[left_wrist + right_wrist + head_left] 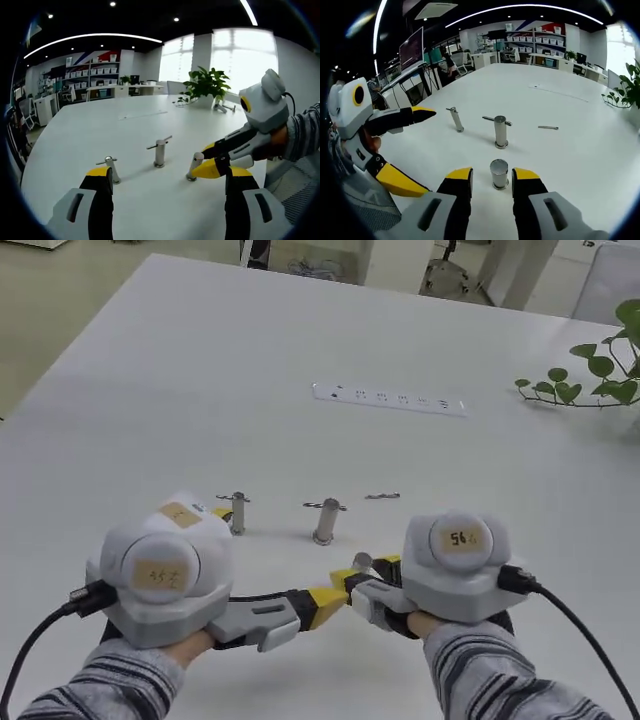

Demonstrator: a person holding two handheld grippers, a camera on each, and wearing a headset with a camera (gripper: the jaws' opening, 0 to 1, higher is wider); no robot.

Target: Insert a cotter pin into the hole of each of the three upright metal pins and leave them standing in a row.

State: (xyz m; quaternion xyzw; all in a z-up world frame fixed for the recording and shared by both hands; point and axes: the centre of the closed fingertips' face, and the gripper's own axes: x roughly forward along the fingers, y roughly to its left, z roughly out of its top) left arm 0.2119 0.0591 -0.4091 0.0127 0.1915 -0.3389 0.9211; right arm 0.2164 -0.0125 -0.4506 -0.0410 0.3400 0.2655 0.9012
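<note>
**Two of three pins cottered; pin 3 and one cotter outstanding**

Progress, judged from the layout: pin 1 [237, 514] and pin 2 [326, 524] stand upright on the table [150, 390], each with a cotter crosswise near its top, so those two count as done; pin 3 [499, 174] stands upright with nothing through it; the loose cotter [382, 497] lies flat on the table beyond pin 3, well apart from both grippers; still to do: pick up that cotter, thread it through pin 3, and probably nudge pin 3 into line, since in the head view it sits nearer the person than the other two.

Right gripper [492, 176]: jaws apart, one on each side of pin 3; a gap shows on one side, so not clamped.

Left gripper [169, 174]: jaws wide apart, holding nothing; pins 1 and 2 lie ahead of it.

Hard to make out: pin 3's hole is not visible from either gripper view; in the head view pin 3 is largely covered by the jaws; whether the closer jaw touches it I cannot tell; how far the two fitted cotters are pushed through is too small to judge.
</note>
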